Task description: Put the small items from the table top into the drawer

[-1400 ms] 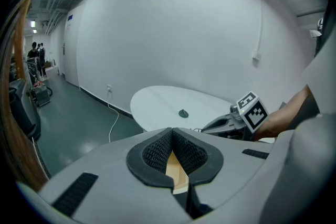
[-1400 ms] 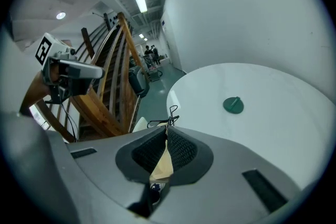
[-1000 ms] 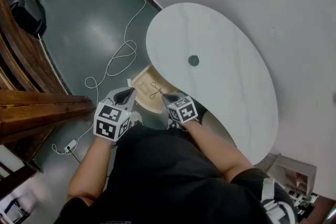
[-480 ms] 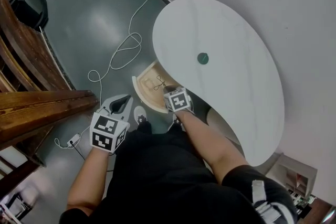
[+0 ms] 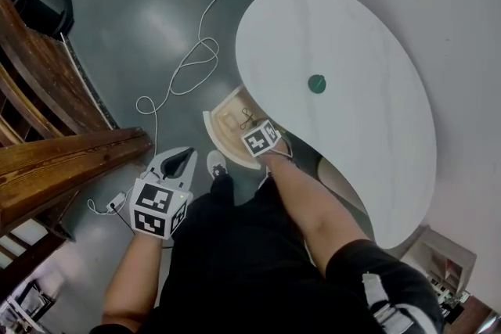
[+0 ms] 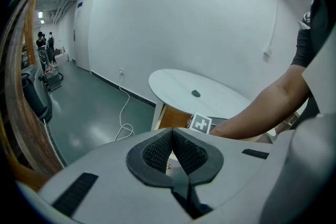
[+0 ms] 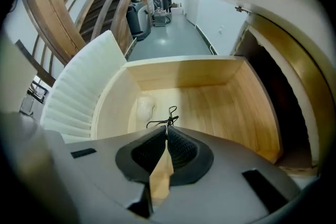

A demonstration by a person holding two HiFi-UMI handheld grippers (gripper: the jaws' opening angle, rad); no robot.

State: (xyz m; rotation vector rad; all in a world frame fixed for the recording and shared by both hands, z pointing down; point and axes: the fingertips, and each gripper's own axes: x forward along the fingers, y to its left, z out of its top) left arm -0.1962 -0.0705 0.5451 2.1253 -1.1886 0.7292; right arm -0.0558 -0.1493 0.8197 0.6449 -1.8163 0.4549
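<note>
A: One item in hand. The right gripper [image 7: 167,130] has its jaws pinched on a black wire loop [image 7: 167,117], which dangles inside the open drawer [image 7: 210,68]. How should it be let go?
B: Go low first, close to the floor and clear of the pale lump [image 7: 144,106], then part the jaws slowly, since thin wire may snag on the pads.
A: And the left gripper [image 6: 171,131]?
B: Pressed together on nothing. A green piece [image 5: 316,83] waits on the table [image 5: 368,137].

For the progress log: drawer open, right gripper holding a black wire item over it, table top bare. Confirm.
Not bare: the head view shows a small dark round item lying on the table top. The drawer is open, and the right gripper holds the black wire item over it.
</note>
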